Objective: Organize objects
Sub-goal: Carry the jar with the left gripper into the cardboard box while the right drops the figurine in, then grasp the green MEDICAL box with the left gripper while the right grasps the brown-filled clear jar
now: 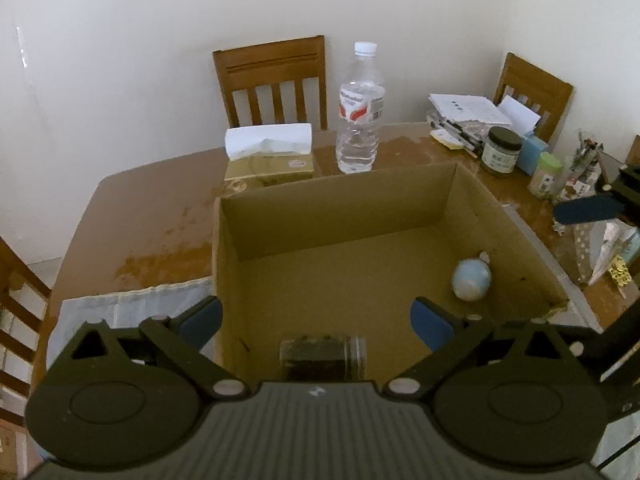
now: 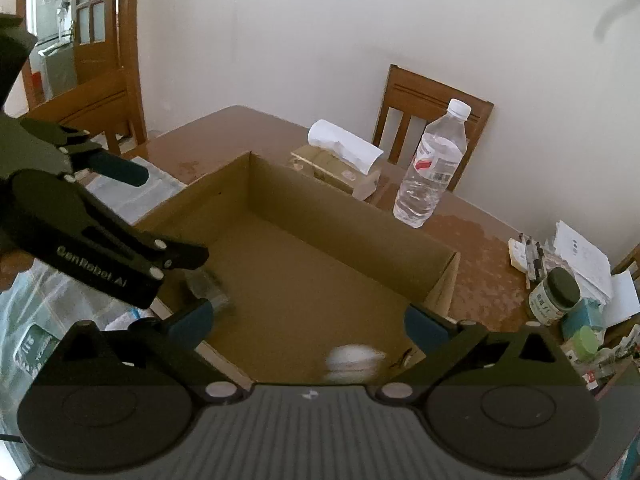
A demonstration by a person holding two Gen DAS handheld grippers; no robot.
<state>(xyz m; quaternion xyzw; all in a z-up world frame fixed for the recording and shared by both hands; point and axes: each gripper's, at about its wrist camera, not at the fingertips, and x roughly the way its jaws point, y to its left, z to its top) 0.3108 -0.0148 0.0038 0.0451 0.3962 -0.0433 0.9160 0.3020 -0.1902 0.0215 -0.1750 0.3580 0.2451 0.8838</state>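
Two hand-held grippers hover over an open cardboard box on a cluttered wooden tabletop. The left gripper has its jaws spread wide and empty above the box's near wall; directly below and ahead of it, a small clear jar with dark contents lies on its side against that wall, its long axis running across the gripper's line of reach. The right gripper is likewise wide open and holds nothing, poised over the box's near right corner, where a pale blue-and-white ball-shaped object rests on the box floor; in the right wrist view it is only a white blur, so its exact form cannot be told.

Still outside the box, a clear water bottle stands upright just beyond the far wall, beside a tissue box at the far left corner. A dark-lidded jar and other small containers crowd the tabletop's right edge. The left gripper looks better placed for the bottle and tissues, the right for the jars at the right edge.
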